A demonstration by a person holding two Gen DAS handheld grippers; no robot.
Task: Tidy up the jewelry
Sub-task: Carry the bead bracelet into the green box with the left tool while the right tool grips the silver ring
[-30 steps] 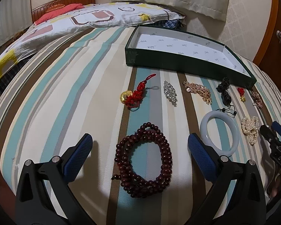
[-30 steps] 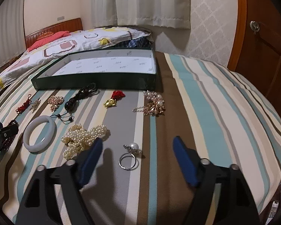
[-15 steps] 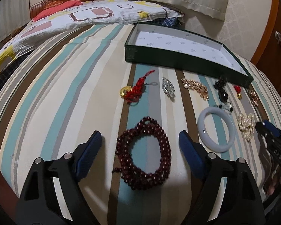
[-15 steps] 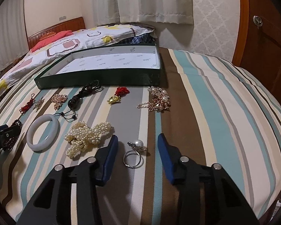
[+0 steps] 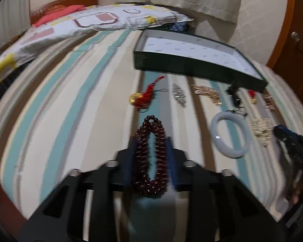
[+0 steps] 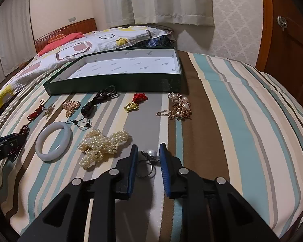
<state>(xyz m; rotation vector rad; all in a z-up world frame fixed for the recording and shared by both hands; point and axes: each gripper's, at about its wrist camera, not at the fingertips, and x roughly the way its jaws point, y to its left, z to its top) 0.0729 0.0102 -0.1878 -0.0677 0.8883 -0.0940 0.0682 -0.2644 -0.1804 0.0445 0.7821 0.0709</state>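
My left gripper [image 5: 151, 141] is shut on a dark red bead bracelet [image 5: 150, 157], squeezing the coils into a narrow loop on the striped bed. My right gripper [image 6: 147, 147] has closed onto a silver pearl ring [image 6: 147, 161] that lies between its blue pads. The open green box [image 5: 192, 62] with a white lining stands behind the jewelry row; it also shows in the right wrist view [image 6: 119, 80]. A white jade bangle [image 6: 53, 141] and a pile of pearl strands [image 6: 103, 143] lie between the two grippers.
A red knot charm with a gold piece [image 5: 143, 97], a silver brooch [image 5: 178, 94], a gold chain [image 5: 207, 93], a black cord pendant [image 6: 95, 102], a small red and gold charm [image 6: 134, 102] and a pearl-gold chain [image 6: 178, 106] lie before the box. A patterned quilt [image 6: 74, 44] lies behind.
Both grippers have closed: the left onto the red bead bracelet, squeezing it narrow, the right onto the pearl ring. The left view is blurred by motion.
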